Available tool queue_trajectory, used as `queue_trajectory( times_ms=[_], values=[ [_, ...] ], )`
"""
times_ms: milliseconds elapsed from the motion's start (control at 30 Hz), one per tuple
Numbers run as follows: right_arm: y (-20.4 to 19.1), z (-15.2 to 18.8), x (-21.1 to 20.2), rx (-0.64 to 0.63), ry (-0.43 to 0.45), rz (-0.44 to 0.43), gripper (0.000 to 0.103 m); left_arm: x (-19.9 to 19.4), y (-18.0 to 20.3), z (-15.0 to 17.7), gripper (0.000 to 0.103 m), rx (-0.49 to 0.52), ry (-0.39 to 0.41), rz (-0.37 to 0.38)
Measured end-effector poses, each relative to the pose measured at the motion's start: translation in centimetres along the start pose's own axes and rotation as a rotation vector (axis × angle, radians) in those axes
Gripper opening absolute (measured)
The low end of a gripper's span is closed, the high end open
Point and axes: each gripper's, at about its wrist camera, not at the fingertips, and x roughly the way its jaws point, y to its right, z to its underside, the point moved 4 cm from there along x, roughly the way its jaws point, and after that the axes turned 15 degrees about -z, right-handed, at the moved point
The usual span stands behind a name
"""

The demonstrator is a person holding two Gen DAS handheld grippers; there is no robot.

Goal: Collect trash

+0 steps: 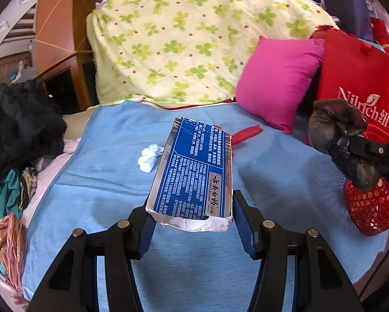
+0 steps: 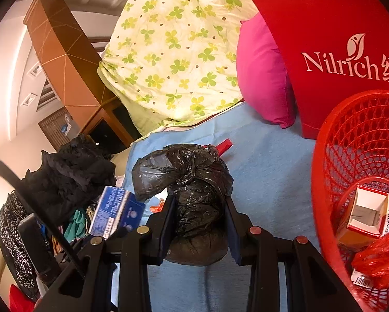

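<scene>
Blue cardboard, a long printed box (image 1: 193,171), is sitting clamped between the fingers of your left gripper (image 1: 191,217), lifted above the blue sheet (image 1: 103,182). Your right gripper (image 2: 199,217) is squeezing a knotted black plastic bag (image 2: 191,182) beside the red mesh basket (image 2: 350,140), which is holding cartons. A white tissue wad (image 1: 149,157) is lying on the sheet.

Warm indoor light is filling both views evenly, and soft shadows are falling on the blue bed cover (image 1: 111,182). Fisheye distortion is bending the edges, with black vignetting showing at ten and two o'clock. Focus is staying fairly sharp throughout.
</scene>
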Motion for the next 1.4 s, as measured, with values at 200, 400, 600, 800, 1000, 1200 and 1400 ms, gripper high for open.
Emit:
queue_trajectory(
  times_ms=[200, 400, 600, 800, 1000, 1200, 1400],
  values=[
    [-0.2, 0.1, -0.4, -0.016, -0.005, 0.013, 0.039, -0.7, 1.5, -0.3, 0.057, 0.024, 0.023, 0.013],
    [-0.6, 0.1, -0.2, -0.034, -0.008, 0.015, 0.039, -1.1, 1.9, -0.5, 0.057, 0.029, 0.038, 0.025],
    [-0.5, -0.1, -0.1, -0.036, -0.007, 0.009, 0.039, -1.6, 1.9, -0.5, 0.057, 0.036, 0.058, 0.025],
    [-0.3, -0.1, -0.3, -0.044, 0.000, 0.009, 0.039, -2.0, 1.9, -0.4, 0.057, 0.042, 0.073, 0.025],
    [-0.4, -0.1, -0.5, -0.050, 0.005, 0.008, 0.039, -2.4, 2.1, -0.3, 0.057, 0.054, 0.080, 0.030],
    [-0.4, -0.2, -0.6, -0.047, 0.006, 0.005, 0.039, -2.5, 2.2, -0.3, 0.057, 0.069, 0.087, 0.033],
    [-0.4, -0.3, -0.7, -0.054, 0.005, 0.007, 0.039, -2.5, 2.2, -0.3, 0.057, 0.076, 0.089, 0.030]
  ],
)
